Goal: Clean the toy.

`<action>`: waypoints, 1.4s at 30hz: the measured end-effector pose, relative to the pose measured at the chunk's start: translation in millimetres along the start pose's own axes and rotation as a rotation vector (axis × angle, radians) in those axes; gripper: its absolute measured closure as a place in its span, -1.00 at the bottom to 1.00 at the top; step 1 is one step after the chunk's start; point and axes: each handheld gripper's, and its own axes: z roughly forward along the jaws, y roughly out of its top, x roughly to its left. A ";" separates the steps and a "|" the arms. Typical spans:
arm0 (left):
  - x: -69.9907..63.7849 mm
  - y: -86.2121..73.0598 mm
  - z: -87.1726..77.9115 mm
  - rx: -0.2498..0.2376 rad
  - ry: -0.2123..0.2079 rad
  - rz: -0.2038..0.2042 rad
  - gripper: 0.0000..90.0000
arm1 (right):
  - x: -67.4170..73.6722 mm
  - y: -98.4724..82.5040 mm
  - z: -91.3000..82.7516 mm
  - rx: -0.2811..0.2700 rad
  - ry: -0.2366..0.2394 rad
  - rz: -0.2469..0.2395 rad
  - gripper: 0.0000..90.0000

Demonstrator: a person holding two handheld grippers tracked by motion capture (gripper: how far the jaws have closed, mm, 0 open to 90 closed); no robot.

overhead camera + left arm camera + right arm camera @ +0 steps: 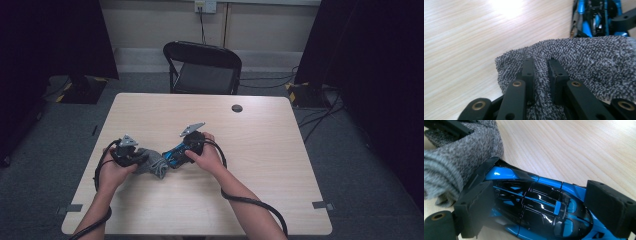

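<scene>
Left gripper [142, 159]: jaws nearly closed, pinching a ridge of the grey looped-pile terry cloth [584, 65] between the pads; cloth bunched on the pale wood-grain table [260, 150], left of centre.
Cloth texture: soft, nubbly, thick; folds readily and looks likely to drag on edges.
Step in hand (judged): wiping the toy car with the cloth.
Technique: keep the pinch on a thick fold so pile, not black jaw, meets the paint; stroke along the body lines, lightly.
Toy car [536, 205]: glossy blue and black hard plastic, low streamlined shell with ribbed engine cover; nose touches the cloth.
Right gripper [541, 210]: black foam-faced pads clamp the car's two flanks, steady.
</scene>
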 end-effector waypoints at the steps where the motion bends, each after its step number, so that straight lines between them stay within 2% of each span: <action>1: 1.4 0.0 -0.3 0.002 0.008 -0.003 0.72 | -0.1 -0.3 0.0 -0.002 0.000 -0.001 -0.80; 6: 6.5 -1.0 -1.1 -0.002 0.030 -0.036 0.73 | 0.2 -0.5 -0.1 -0.003 0.000 0.003 -0.80; 24: 17.6 -10.4 -18.0 -0.028 0.053 -0.092 0.73 | 0.6 -0.5 0.0 -0.004 -0.002 0.003 -0.80; 27: 17.9 -12.5 -22.3 -0.042 0.036 -0.109 0.73 | 0.6 -0.4 -0.1 -0.003 -0.003 0.004 -0.80; 33: 13.5 -12.3 -34.5 -0.072 -0.011 -0.104 0.73 | 1.3 -0.4 -0.4 -0.001 -0.007 0.005 -0.80; 36: 6.7 -12.0 -40.1 -0.077 -0.035 -0.081 0.73 | 1.4 -0.3 -0.5 0.001 -0.008 0.006 -0.80; 42: -4.5 -10.3 -51.1 -0.097 -0.092 -0.063 0.73 | 2.4 0.8 -0.7 0.008 -0.017 0.007 -0.80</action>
